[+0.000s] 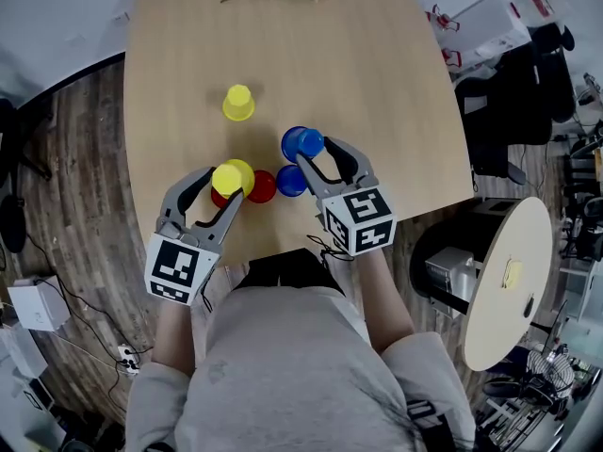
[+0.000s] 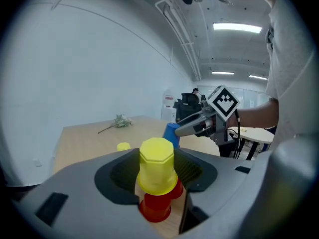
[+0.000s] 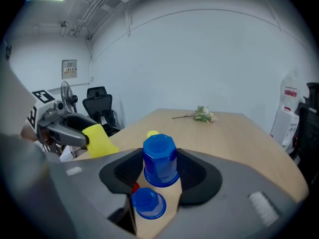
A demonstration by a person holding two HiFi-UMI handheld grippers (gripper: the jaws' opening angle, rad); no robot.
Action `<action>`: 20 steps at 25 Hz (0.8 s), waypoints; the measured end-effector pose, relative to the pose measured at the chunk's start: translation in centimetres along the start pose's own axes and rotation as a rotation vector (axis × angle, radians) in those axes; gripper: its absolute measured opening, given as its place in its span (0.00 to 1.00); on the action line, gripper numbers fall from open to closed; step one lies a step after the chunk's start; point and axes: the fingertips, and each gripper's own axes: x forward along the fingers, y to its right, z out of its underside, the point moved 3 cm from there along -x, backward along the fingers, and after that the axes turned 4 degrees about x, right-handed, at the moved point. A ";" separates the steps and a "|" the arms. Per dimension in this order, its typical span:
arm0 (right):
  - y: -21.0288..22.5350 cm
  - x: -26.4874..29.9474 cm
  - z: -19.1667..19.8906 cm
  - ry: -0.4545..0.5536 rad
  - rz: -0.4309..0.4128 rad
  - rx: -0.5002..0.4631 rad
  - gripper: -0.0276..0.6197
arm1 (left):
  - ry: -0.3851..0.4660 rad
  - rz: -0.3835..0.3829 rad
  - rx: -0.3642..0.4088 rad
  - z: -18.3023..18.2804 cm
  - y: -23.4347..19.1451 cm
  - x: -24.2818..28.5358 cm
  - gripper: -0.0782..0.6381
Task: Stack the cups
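Pinching a yellow faceted plastic cup [image 2: 157, 166] in the left tongs [image 1: 229, 182], a blue faceted plastic cup [image 3: 160, 161] in the right tongs [image 1: 316, 153].

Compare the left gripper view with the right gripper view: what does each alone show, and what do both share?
Only the left gripper view: the right tool and a round side table. Only the right gripper view: the left tool, the standing blue cup and an office chair. Both: the held yellow cup, the held blue cup, the lone yellow cup, the flower sprig and the table.
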 end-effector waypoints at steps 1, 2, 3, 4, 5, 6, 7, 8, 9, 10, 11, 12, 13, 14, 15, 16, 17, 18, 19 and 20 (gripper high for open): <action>-0.6 -0.5 0.1 -0.005 -0.020 0.008 0.38 | -0.011 0.007 0.010 0.1 0.4 0.1 0.42; -1.2 -0.9 0.2 -0.010 -0.039 0.017 0.38 | -0.021 0.012 0.020 0.2 0.8 0.1 0.42; -1.8 -1.2 0.5 -0.015 -0.057 0.024 0.38 | -0.031 0.015 0.030 0.3 1.1 0.2 0.42; -2.3 -1.5 0.7 -0.020 -0.071 0.025 0.38 | -0.040 0.017 0.037 0.5 1.5 0.2 0.42; -2.7 -1.8 1.1 -0.028 -0.081 0.020 0.38 | -0.048 0.017 0.042 0.7 1.8 0.3 0.42; -3.1 -2.0 1.4 -0.037 -0.090 0.011 0.38 | -0.057 0.018 0.044 0.9 2.1 0.4 0.42; -3.6 -2.1 1.8 -0.049 -0.098 -0.001 0.38 | -0.066 0.018 0.044 1.1 2.4 0.5 0.42; -3.9 -2.3 2.1 -0.060 -0.107 -0.011 0.38 | -0.073 0.017 0.043 1.3 2.7 0.5 0.42; -4.3 -2.4 2.4 -0.071 -0.116 -0.019 0.38 | -0.078 0.015 0.041 1.5 2.9 0.6 0.42; -4.6 -2.4 2.7 -0.082 -0.123 -0.027 0.38 | -0.081 0.011 0.039 1.6 3.0 0.7 0.42; -4.9 -2.3 3.0 -0.091 -0.128 -0.035 0.38 | -0.083 0.008 0.038 1.6 3.0 0.8 0.42; -5.1 -2.2 3.1 -0.100 -0.131 -0.045 0.38 | -0.084 0.004 0.038 1.7 3.0 0.9 0.42; -5.3 -2.2 3.3 -0.107 -0.133 -0.055 0.38 | -0.086 0.000 0.038 1.8 3.0 1.0 0.42; -5.4 -2.1 3.4 -0.115 -0.134 -0.064 0.38 | -0.087 -0.004 0.038 1.8 3.0 1.1 0.42; -5.5 -2.0 3.4 -0.122 -0.135 -0.072 0.38 | -0.089 -0.008 0.037 1.9 3.0 1.2 0.42; -5.6 -1.9 3.5 -0.129 -0.136 -0.077 0.38 | -0.090 -0.012 0.034 1.9 2.9 1.3 0.42; -5.7 -1.9 3.5 -0.135 -0.138 -0.079 0.38 | -0.091 -0.014 0.030 2.0 2.9 1.4 0.42; -5.8 -1.8 3.6 -0.139 -0.140 -0.080 0.38 | -0.090 -0.016 0.026 2.1 2.8 1.5 0.42; -5.9 -1.7 3.7 -0.141 -0.141 -0.080 0.38 | -0.088 -0.018 0.023 2.2 2.8 1.6 0.42; -6.0 -1.6 3.7 -0.141 -0.142 -0.081 0.38 | -0.085 -0.019 0.021 2.3 2.8 1.6 0.42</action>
